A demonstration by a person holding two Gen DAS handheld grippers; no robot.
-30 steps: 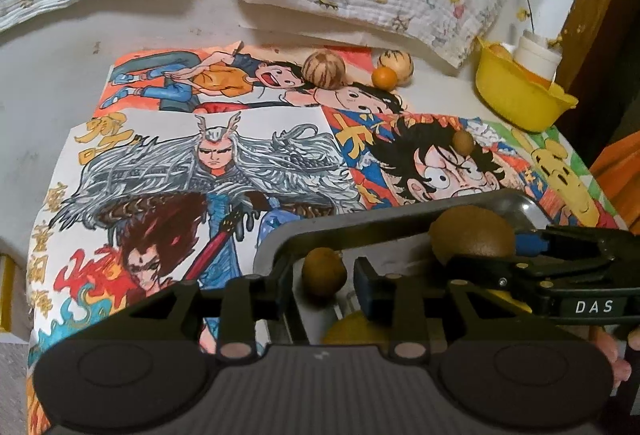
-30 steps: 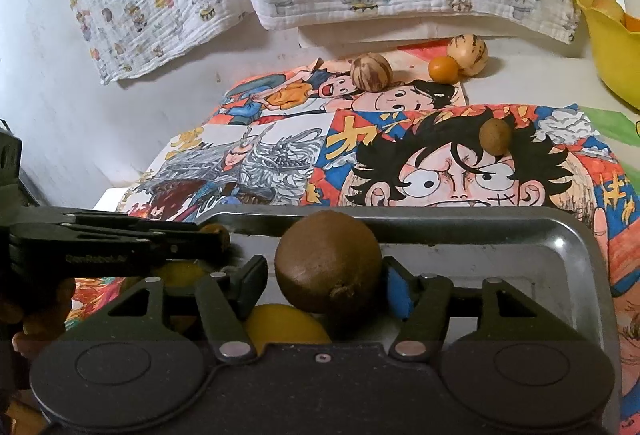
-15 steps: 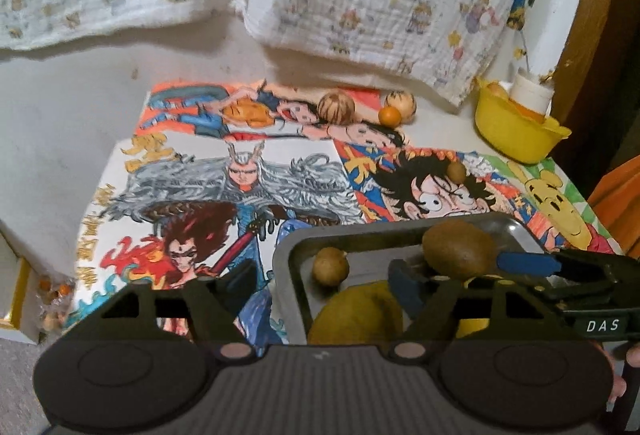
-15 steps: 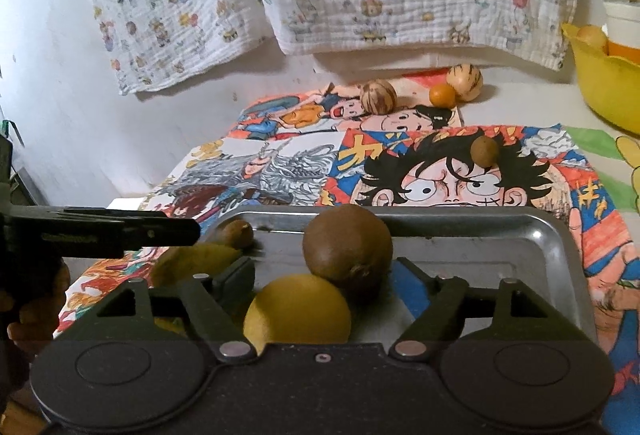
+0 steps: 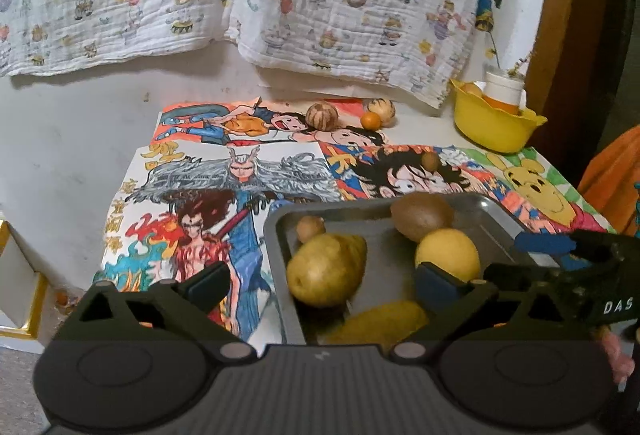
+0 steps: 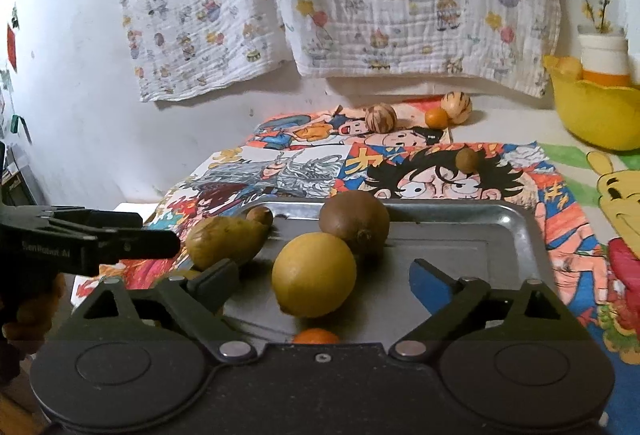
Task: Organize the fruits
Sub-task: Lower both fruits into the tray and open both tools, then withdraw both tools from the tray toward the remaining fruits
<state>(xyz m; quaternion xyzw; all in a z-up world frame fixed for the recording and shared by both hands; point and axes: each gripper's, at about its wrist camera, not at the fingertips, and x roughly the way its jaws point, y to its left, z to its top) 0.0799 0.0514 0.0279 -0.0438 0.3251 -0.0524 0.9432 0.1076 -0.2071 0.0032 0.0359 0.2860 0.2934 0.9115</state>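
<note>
— Where do the fruits lie?

— Most sit in the metal tray [image 6: 516,223]: kiwi [image 6: 355,221] at its far edge, lemon [image 6: 314,274] in front, pear [image 6: 224,241] to the left, long axis running leftward. A small kiwi [image 6: 467,160] waits beyond the tray.

— And your grippers?

— My right gripper [image 6: 324,277] and left gripper [image 5: 322,281] are both opening wide, gripping nothing. The right looks better placed for the small kiwi. Its side reads "DAS".

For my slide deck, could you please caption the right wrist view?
Right tongs opening above a metal tray holding a lemon, kiwi and pear.
</note>
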